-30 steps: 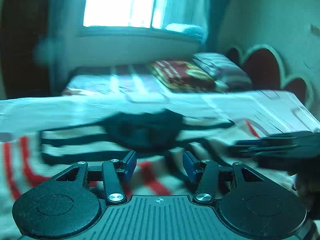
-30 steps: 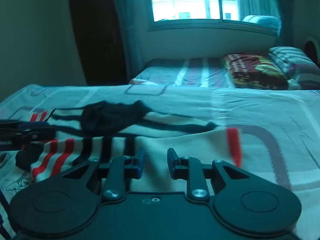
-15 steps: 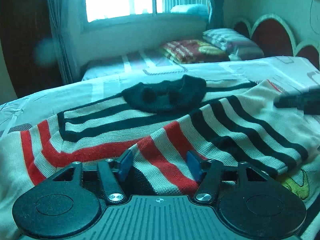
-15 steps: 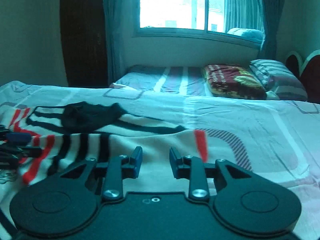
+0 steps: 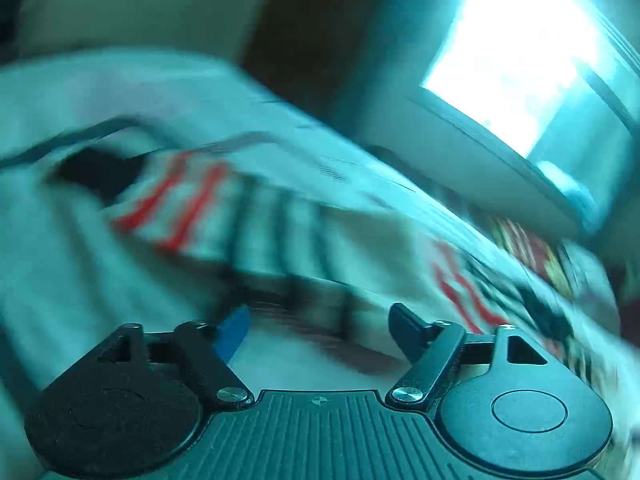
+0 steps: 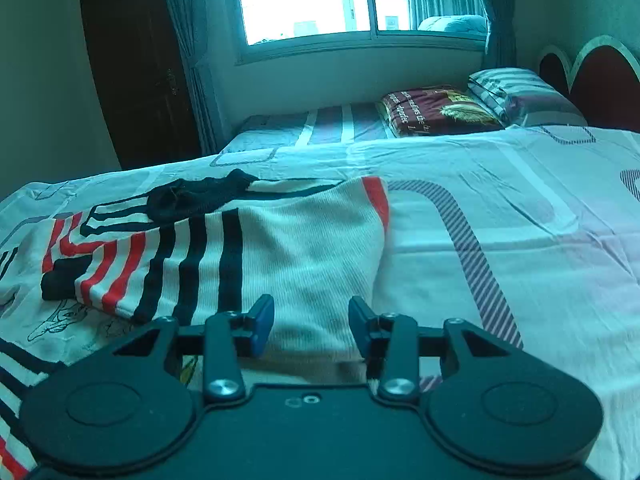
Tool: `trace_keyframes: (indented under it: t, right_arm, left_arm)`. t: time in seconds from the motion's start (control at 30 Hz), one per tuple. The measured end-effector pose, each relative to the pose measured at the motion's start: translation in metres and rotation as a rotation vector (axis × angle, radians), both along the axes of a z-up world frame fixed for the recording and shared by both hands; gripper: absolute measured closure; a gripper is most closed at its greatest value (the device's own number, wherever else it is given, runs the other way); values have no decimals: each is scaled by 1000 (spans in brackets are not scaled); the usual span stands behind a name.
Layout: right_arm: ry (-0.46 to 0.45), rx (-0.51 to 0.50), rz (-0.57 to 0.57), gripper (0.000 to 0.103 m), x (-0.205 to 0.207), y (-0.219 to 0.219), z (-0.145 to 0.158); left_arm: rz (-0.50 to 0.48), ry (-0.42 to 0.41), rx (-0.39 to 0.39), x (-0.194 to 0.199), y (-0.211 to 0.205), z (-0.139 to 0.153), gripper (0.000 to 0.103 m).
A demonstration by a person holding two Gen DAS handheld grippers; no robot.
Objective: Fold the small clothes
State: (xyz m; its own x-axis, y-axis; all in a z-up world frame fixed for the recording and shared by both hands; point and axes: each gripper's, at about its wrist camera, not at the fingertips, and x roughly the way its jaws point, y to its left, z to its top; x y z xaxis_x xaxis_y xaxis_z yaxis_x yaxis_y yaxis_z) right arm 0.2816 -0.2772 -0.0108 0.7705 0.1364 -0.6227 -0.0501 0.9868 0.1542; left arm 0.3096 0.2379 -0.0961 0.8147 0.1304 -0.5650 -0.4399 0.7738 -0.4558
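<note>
A cream knit sweater (image 6: 304, 248) with red and black stripes lies partly folded on the bed, its black collar (image 6: 192, 200) at the back. My right gripper (image 6: 311, 320) hovers just over the sweater's near edge, jaws opening, nothing pressed between the pads. In the left wrist view the picture is tilted and blurred; the same sweater (image 5: 248, 216) spreads across the middle. My left gripper (image 5: 320, 326) sits above its near edge, jaws opening wide, with nothing between them.
The sweater rests on a white patterned bedsheet (image 6: 520, 240). Behind it lies a second bed with a maroon folded blanket (image 6: 436, 112) and striped pillow (image 6: 520, 92). A window (image 6: 320, 0), curtains, a dark door (image 6: 136, 64) and a red headboard (image 6: 600, 76) line the room.
Both grippers' jaws have widened. The left gripper has swung sideways and rolled, so its view is now tilted and blurred. The right gripper has drawn back slightly over the sweater's folded edge.
</note>
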Motion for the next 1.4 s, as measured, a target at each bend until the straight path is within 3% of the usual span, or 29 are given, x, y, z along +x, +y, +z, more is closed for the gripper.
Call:
trace_keyframes:
  t: [0.07, 0.13, 0.23, 0.43, 0.47, 0.5, 0.53, 0.6, 0.67, 0.73, 0.8, 0.93, 1.0, 1.17, 1.23, 1.33, 1.37, 1.4]
  right_arm:
    - [1, 19, -1, 58, -8, 2, 2]
    - [-6, 28, 5, 58, -13, 7, 5]
    - [-16, 42, 14, 57, -14, 14, 11]
    - [-32, 83, -12, 56, -2, 12, 20]
    - [-32, 91, -20, 56, -1, 10, 21]
    - [-33, 97, -28, 56, 0, 7, 21]
    - [-32, 100, -36, 56, 0, 5, 20]
    - [-31, 106, -44, 56, -1, -1, 19]
    - [-31, 102, -52, 56, -2, -5, 18]
    - [-33, 104, -61, 56, -4, -9, 17]
    - [-32, 108, -76, 56, -6, -14, 15]
    - [-25, 133, -107, 56, -9, -18, 11]
    - [-27, 140, -118, 56, -11, -20, 12]
    - [-66, 110, -128, 56, -17, -25, 24]
    - [-73, 117, -141, 56, -19, -31, 27]
    - [-62, 162, -172, 51, -20, -42, 27]
    - [-58, 183, -179, 48, -20, -45, 27]
    - [-58, 205, -181, 45, -21, -47, 27]
  left_arm:
    - [139, -44, -164, -15, 46, -13, 34]
    - [200, -103, -301, -22, 77, -23, 35]
    - [245, -141, -352, -14, 99, -32, 35]
    - [249, -150, -347, 8, 125, -36, 38]
    - [268, -138, -338, 10, 129, -36, 52]
    - [296, -112, -331, 14, 136, -34, 76]
    - [318, -79, -325, 16, 140, -37, 90]
    - [311, -78, -349, 20, 148, -38, 97]
    - [292, -80, -324, 24, 143, -25, 98]
    - [231, -147, -317, 27, 128, -7, 98]
    - [127, -198, -278, 41, 97, 14, 98]
    - [-181, -189, -114, 93, -26, 48, 98]
    - [-297, -182, -24, 115, -96, 54, 98]
    - [-550, -174, 103, 150, -249, 59, 98]
    - [-671, -118, 155, 159, -304, 51, 98]
    - [-833, 45, 253, 169, -374, 25, 97]
    - [-851, 72, 316, 160, -391, 22, 91]
    - [-865, 37, 366, 143, -401, 27, 69]
